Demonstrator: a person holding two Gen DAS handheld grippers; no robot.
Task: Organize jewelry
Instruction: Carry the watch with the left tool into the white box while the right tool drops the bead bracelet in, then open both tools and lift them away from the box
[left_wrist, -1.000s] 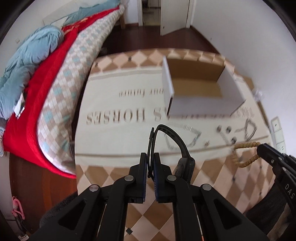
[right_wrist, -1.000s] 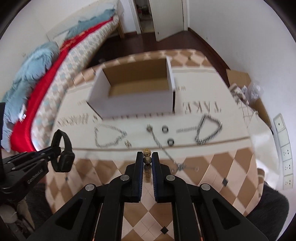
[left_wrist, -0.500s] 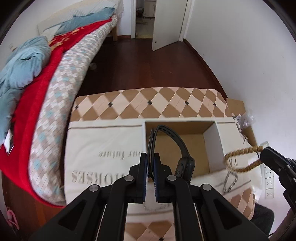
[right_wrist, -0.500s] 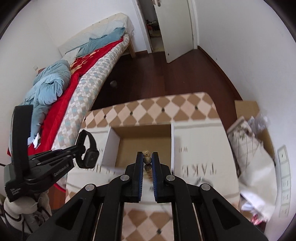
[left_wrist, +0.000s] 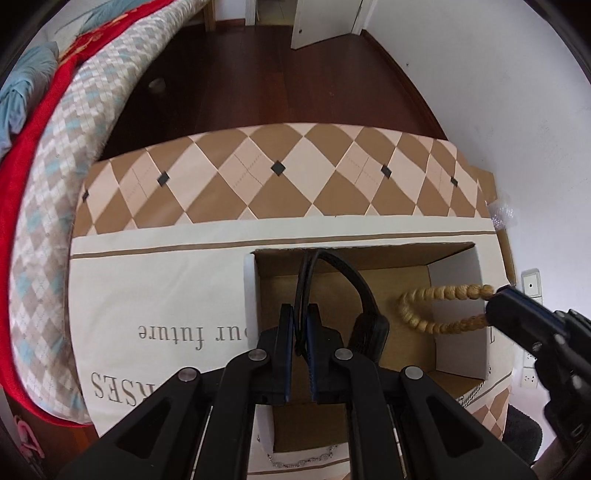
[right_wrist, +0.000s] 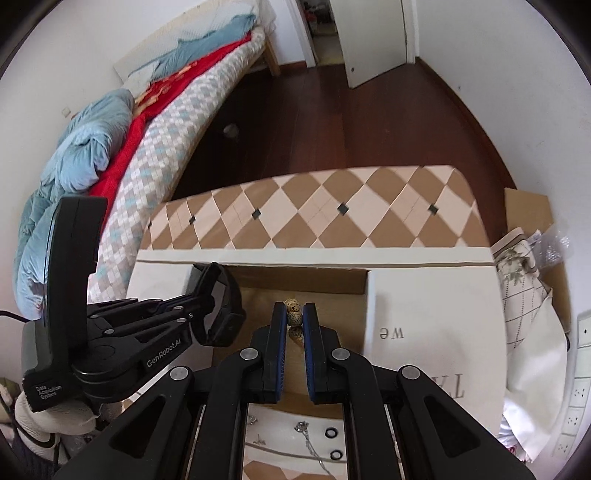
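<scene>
My left gripper (left_wrist: 300, 325) clamps the black watch (left_wrist: 364, 306) and my right gripper (right_wrist: 294, 321) pinches the bead bracelet (left_wrist: 436, 308), both above the open box (left_wrist: 458, 332). Releasing off-centre, I could drape either over the box wall.

an open cardboard box (left_wrist: 458, 317) sits on a cloth-covered table (left_wrist: 155, 295), toward its right. a bed (right_wrist: 155, 147) runs along the left, floor (right_wrist: 369, 122) beyond the table's far edge. chains (right_wrist: 310, 443) and two rings (right_wrist: 331, 432) lie on the table near of the box. wall sockets (left_wrist: 530, 284) at right.
</scene>
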